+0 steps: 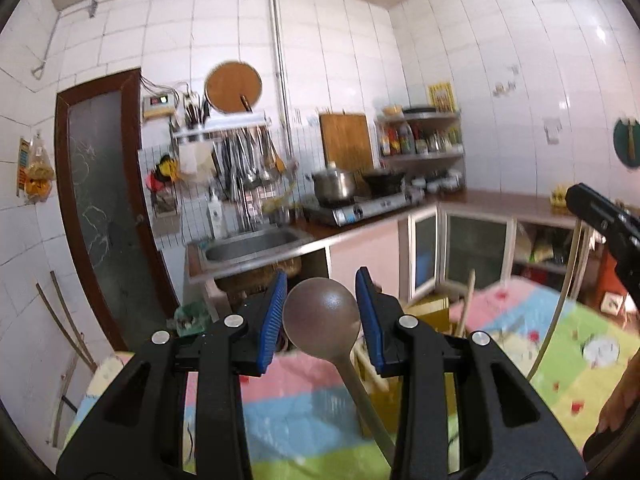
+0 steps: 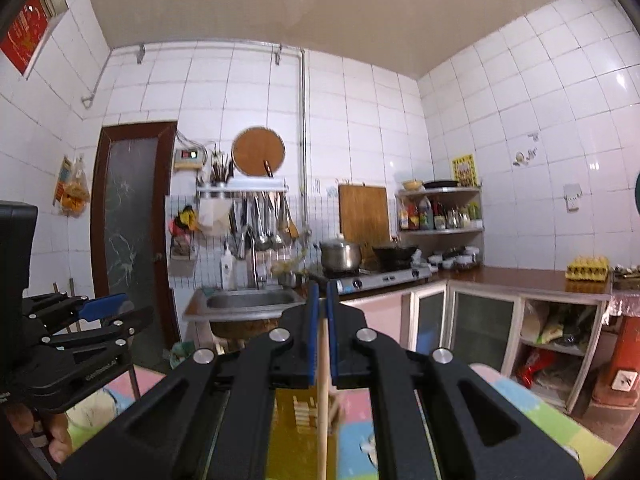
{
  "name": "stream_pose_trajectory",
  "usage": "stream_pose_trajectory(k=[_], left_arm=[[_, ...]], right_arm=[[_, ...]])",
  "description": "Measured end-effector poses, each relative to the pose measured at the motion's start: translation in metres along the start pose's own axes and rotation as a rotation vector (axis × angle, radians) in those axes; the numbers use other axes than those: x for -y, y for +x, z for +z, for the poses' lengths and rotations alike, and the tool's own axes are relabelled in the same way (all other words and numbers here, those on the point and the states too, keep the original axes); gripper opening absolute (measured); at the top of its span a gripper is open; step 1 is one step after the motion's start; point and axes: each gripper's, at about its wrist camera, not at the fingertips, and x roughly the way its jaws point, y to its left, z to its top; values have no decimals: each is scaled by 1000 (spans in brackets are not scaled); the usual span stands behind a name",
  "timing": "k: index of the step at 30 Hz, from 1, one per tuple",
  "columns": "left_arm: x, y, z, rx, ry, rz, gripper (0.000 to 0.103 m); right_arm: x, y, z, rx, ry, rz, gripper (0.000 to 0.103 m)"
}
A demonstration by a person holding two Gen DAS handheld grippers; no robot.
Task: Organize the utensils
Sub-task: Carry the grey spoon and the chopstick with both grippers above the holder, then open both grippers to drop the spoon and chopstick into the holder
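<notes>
White-tiled kitchen walls fill the background, with a brown glass-paned door at the left and an L-shaped brown bench running along the back and right. On that bench sit a steel sink, a gas stove carrying a steel pot and a dark wok, and a yellow egg carton at the right end. A corner shelf holds bottles, a wooden cutting board leans on the wall, and ladles hang from a rack above the sink. Below, a pastel patchwork cloth covers the near surface, with a yellow holder standing on it.

The left gripper has its jaws wide, blue pads either side of a brown spoon whose bowl sits between them without clearly touching; its handle slants down to the right. The right gripper has its jaws narrow, closed on a pale wooden stick that runs upright above the yellow holder.
</notes>
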Motion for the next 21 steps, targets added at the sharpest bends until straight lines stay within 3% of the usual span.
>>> stream_pose_trajectory(k=[4, 9, 14, 21], left_arm=[[4, 8, 30, 86, -8, 15, 34], [17, 35, 42, 121, -20, 27, 34], [28, 66, 25, 111, -13, 35, 34], [37, 96, -12, 56, 40, 46, 35]], right_arm=[[-6, 23, 32, 52, 3, 12, 4], [-11, 54, 39, 87, 7, -2, 4], [-10, 78, 17, 75, 14, -25, 4], [-2, 103, -18, -25, 24, -22, 4]])
